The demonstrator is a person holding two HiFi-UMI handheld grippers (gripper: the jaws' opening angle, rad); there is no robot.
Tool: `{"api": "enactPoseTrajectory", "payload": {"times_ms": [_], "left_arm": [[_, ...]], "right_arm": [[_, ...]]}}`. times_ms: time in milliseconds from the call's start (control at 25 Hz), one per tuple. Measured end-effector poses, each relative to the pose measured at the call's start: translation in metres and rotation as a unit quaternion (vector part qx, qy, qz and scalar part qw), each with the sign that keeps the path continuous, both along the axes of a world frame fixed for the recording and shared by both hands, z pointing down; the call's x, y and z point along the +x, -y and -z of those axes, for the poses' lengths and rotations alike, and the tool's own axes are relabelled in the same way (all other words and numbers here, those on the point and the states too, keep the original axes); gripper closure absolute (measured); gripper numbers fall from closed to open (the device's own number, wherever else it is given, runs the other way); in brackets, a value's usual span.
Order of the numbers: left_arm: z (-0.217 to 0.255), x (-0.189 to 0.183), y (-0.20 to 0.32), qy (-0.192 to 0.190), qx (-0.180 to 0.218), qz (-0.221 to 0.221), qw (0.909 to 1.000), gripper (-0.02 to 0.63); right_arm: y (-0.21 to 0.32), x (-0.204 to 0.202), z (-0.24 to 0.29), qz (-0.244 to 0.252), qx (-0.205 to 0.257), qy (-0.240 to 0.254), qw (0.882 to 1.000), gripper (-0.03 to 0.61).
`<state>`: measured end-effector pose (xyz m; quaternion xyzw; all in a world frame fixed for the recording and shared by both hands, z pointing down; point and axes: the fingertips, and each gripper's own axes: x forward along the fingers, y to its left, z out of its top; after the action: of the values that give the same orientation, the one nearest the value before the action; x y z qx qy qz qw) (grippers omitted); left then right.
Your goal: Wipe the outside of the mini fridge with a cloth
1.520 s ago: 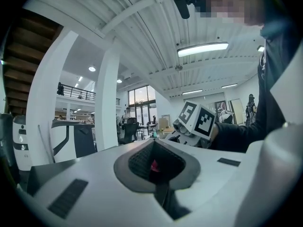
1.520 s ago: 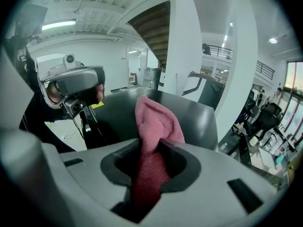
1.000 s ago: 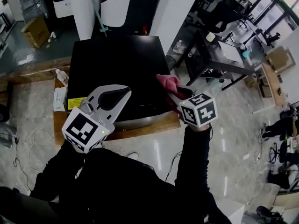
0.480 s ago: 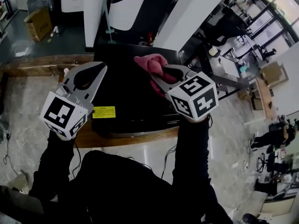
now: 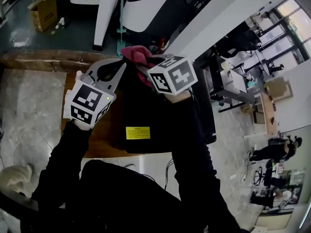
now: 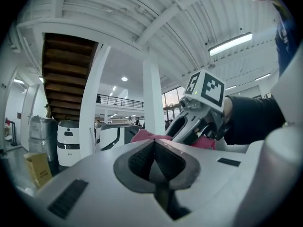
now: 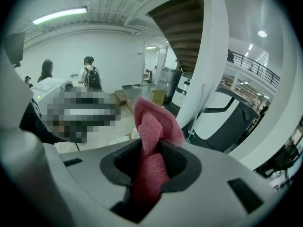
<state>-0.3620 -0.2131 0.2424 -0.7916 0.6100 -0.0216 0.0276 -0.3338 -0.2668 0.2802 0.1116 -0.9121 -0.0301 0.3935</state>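
Observation:
The black mini fridge [image 5: 156,123] fills the middle of the head view, seen from above, with a yellow sticker [image 5: 138,132] on it. My right gripper [image 5: 142,66] is shut on a pink cloth [image 5: 133,53] and holds it over the fridge's far edge. In the right gripper view the cloth [image 7: 151,131] sticks up out of the right gripper [image 7: 150,148]. My left gripper [image 5: 118,65] is just left of the cloth, shut with nothing in it. In the left gripper view the left gripper [image 6: 154,144] has its jaws meeting, and the cloth [image 6: 144,136] shows beyond them.
The fridge stands on a wooden platform [image 5: 95,137]. A wooden ledge [image 5: 43,59] runs along the far left. Behind are a cardboard box [image 5: 43,11], white machines [image 5: 146,1] and a white pillar [image 5: 214,18]. Desks [image 5: 233,86] and a person [image 5: 274,149] are at the right.
Both grippers have moved away from me across the fridge top to its far edge. The cloth went with the right gripper. The left gripper has come close beside it.

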Motion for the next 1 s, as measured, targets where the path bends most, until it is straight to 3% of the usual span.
{"api": "enactPoseTrajectory", "payload": {"times_ms": [240, 480, 640, 1000], "left_arm": [[-0.035, -0.013, 0.006, -0.011, -0.024, -0.026, 0.9993, 0.609], [-0.045, -0.007, 0.008, -0.007, -0.030, -0.047, 0.9984, 0.609], [-0.036, 0.024, 0.015, -0.001, -0.023, -0.060, 0.9979, 0.609], [-0.006, 0.100, 0.039, -0.011, -0.034, -0.134, 0.9903, 0.608]], "right_arm": [[0.018, -0.030, -0.058, -0.036, -0.018, -0.024, 0.999, 0.465], [0.018, -0.029, -0.066, -0.051, -0.032, -0.003, 0.998, 0.465], [0.032, -0.002, -0.070, -0.061, -0.036, 0.002, 0.997, 0.465], [0.085, 0.080, -0.068, -0.105, -0.027, 0.000, 0.994, 0.465]]}}
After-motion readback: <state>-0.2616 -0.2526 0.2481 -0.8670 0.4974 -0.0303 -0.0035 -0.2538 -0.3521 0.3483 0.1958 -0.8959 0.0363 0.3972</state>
